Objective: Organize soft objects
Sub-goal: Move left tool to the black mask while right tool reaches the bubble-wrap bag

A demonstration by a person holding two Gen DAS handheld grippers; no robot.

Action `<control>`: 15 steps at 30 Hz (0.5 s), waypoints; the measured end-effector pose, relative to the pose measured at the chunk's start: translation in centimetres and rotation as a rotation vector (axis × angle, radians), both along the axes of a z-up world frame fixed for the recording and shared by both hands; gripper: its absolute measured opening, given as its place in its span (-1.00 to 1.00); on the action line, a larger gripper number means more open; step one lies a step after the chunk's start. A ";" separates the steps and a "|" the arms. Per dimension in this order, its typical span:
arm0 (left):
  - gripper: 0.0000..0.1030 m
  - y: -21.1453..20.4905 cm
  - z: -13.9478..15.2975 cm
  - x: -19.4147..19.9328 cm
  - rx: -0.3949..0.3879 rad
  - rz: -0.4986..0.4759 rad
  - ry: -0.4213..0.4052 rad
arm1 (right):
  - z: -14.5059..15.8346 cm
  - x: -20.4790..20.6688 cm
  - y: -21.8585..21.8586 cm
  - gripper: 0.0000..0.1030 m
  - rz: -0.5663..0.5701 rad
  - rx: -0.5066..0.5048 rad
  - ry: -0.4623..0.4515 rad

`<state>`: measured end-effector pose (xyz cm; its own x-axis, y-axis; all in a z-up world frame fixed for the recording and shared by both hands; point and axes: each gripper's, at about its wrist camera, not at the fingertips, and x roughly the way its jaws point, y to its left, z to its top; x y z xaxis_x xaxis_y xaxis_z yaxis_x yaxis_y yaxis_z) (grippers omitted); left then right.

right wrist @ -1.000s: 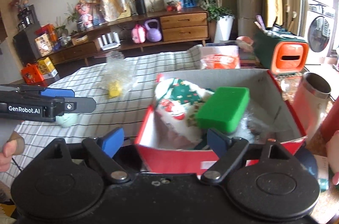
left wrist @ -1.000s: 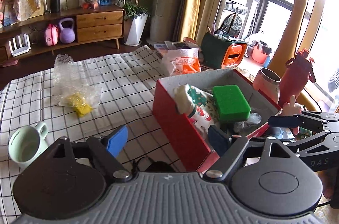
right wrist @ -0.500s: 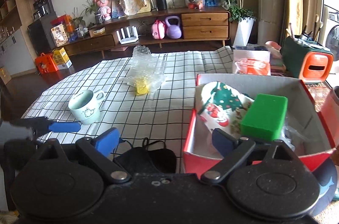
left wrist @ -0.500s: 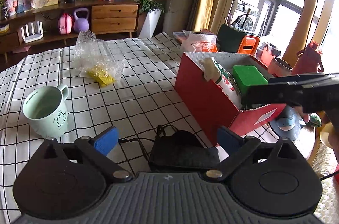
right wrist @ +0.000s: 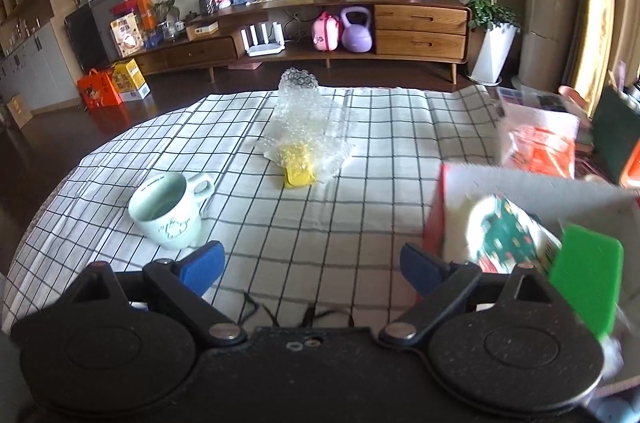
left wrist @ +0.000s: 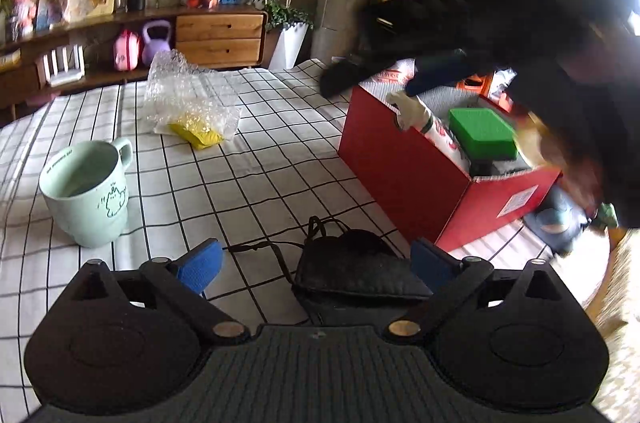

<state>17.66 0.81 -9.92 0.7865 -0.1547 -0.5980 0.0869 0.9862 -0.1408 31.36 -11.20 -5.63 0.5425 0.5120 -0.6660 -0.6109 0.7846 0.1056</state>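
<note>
The fingers (left wrist: 198, 265) of the left gripper (left wrist: 316, 263) are standing wide apart over a black face mask (left wrist: 356, 273) lying on the checked desk (left wrist: 260, 175), with the mask between them but nothing pressed. The right gripper (right wrist: 312, 265) is also gaping and holding nothing. The mask is sitting just beside the red box (left wrist: 404, 175), which is already holding a green sponge (left wrist: 482, 133) and a patterned cloth (right wrist: 508, 235). A bubble-wrap bag (right wrist: 308, 139) with something yellow inside is lying well apart, farther back on the desk, near a mint mug (left wrist: 86, 195).

The mask looks light, limp and likely to fold when lifted; pinching its bunched middle seems safer than catching a thin ear loop.

The left wrist view is showing the whole mask and the right gripper blurred over the box; the right wrist view is showing only the loops at its lower edge, but a clearer bag.
</note>
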 end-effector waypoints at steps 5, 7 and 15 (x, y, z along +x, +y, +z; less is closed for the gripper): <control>0.96 -0.4 -1.6 0.2 0.037 -0.057 -0.008 | 0.1 3.1 3.2 0.83 0.022 -0.051 -0.009; 0.96 -0.5 -2.2 0.4 0.029 -0.085 -0.004 | 0.0 4.4 4.3 0.83 0.034 -0.066 -0.005; 0.96 -1.3 -4.9 2.5 0.023 -0.150 0.034 | -0.9 9.6 9.6 0.83 0.076 -0.120 -0.003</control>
<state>20.21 -0.46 -14.83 0.7346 -0.2546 -0.6290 0.2287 0.9656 -0.1237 40.92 -1.59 -6.56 0.5076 0.4680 -0.7234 -0.6690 0.7432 0.0114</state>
